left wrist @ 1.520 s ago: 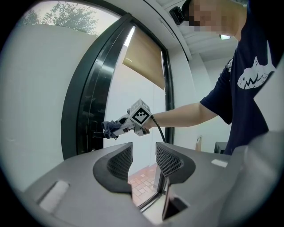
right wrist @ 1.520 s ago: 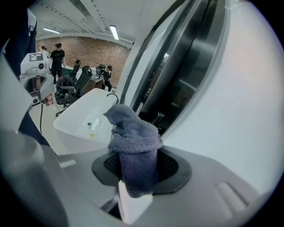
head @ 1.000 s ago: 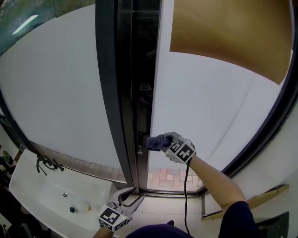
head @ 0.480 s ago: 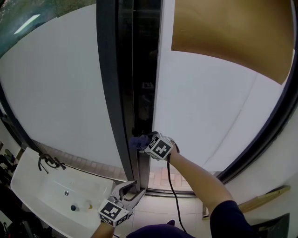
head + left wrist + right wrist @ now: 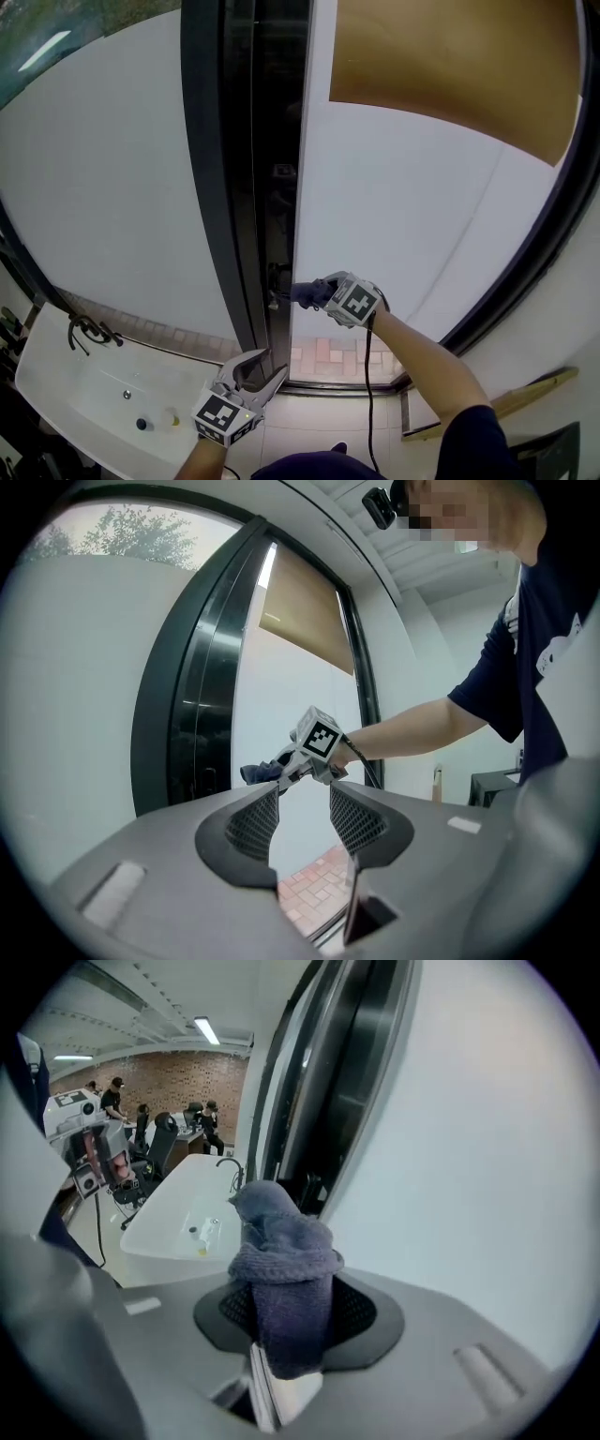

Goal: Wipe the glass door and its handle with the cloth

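My right gripper (image 5: 317, 292) is shut on a bunched blue-grey cloth (image 5: 278, 1265), whose tip (image 5: 302, 292) pokes toward the dark handle (image 5: 277, 281) on the edge of the frosted glass door (image 5: 412, 206). Whether the cloth touches the handle I cannot tell. In the right gripper view the handle (image 5: 310, 1189) shows just past the cloth. My left gripper (image 5: 257, 371) hangs low near the door's bottom, open and empty. Seen from the left gripper view, its jaws (image 5: 302, 810) frame the right gripper (image 5: 305, 754) and the cloth (image 5: 260, 772).
A black door frame (image 5: 217, 187) runs up beside a second frosted pane (image 5: 103, 178). A white basin (image 5: 103, 398) with a dark tap (image 5: 86, 330) sits at lower left. A brown blind (image 5: 450, 66) covers the upper right. Brick paving (image 5: 328, 356) shows under the door.
The right gripper with the cloth went left onto the door edge, then came back right a little. The left gripper stays low and open.
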Demonstrator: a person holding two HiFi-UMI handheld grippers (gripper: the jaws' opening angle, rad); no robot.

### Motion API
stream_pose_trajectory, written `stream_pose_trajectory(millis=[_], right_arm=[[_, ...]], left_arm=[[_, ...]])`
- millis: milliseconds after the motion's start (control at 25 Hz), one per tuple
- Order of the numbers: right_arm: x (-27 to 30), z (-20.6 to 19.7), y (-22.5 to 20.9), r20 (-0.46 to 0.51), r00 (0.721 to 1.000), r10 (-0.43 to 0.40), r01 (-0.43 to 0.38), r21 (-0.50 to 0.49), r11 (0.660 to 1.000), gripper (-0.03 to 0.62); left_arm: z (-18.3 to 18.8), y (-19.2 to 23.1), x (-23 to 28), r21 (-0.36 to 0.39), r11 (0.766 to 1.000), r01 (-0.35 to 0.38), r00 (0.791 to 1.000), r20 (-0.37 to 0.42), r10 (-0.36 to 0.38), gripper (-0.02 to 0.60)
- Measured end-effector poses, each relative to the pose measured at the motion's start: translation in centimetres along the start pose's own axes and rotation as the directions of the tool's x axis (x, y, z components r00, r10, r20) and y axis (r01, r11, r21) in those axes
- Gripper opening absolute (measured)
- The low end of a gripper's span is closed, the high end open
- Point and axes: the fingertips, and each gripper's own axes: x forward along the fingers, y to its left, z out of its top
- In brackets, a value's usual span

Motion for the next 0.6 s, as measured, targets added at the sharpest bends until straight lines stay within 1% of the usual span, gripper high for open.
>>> stream_pose_trajectory(millis=[80,200,280,320,360,400,480,520,600], right_arm=[[-0.8,-0.6,-0.4,-0.013,0.998,-0.054,0.053,-0.054,0.997,0.149],[-1.8,0.6,0.0,0.047,0.990,-0.135,0.140,-0.161,0.977,0.149],[-1.5,2.5,1.4,0.094,0.983,-0.159,0.179,-0.267,0.947,0.149],[-1.1,3.5,2.4,0.110,0.980,-0.168,0.196,-0.341,0.920,0.149],[-0.5,4.6,3.5,0.123,0.976,-0.178,0.214,-0.423,0.881,0.150],[0.2,5.5,4.5,0.134,0.972,-0.195,0.236,-0.507,0.829,0.149],[1.9,7.1,6.1,0.152,0.958,-0.244,0.283,-0.654,0.702,0.149],[2.8,7.8,6.7,0.160,0.951,-0.264,0.297,-0.708,0.641,0.149],[4.6,8.6,7.8,0.165,0.944,-0.286,0.302,-0.783,0.544,0.149]], left_arm=[[-0.4,0.0,0.2,0.003,1.000,-0.003,1.000,-0.009,0.003,0.166],[-0.5,0.4,0.0,0.005,1.000,-0.027,1.000,-0.008,0.027,0.167],[-0.4,1.0,-0.3,-0.014,0.999,-0.053,0.999,0.002,0.053,0.161],[-0.5,1.1,-0.4,-0.019,0.998,-0.060,0.998,0.001,0.060,0.147],[-0.6,1.1,-0.5,-0.016,0.998,-0.062,0.998,-0.005,0.062,0.144],[-0.7,1.0,-0.6,-0.007,0.998,-0.061,0.998,-0.011,0.061,0.144],[-0.8,0.6,-0.8,0.001,0.999,-0.048,0.999,-0.013,0.049,0.144],[-0.9,0.4,-0.9,-0.006,0.999,-0.041,0.999,-0.009,0.041,0.144],[-1.0,0.1,-1.2,-0.022,0.999,-0.034,0.999,-0.003,0.034,0.144]])
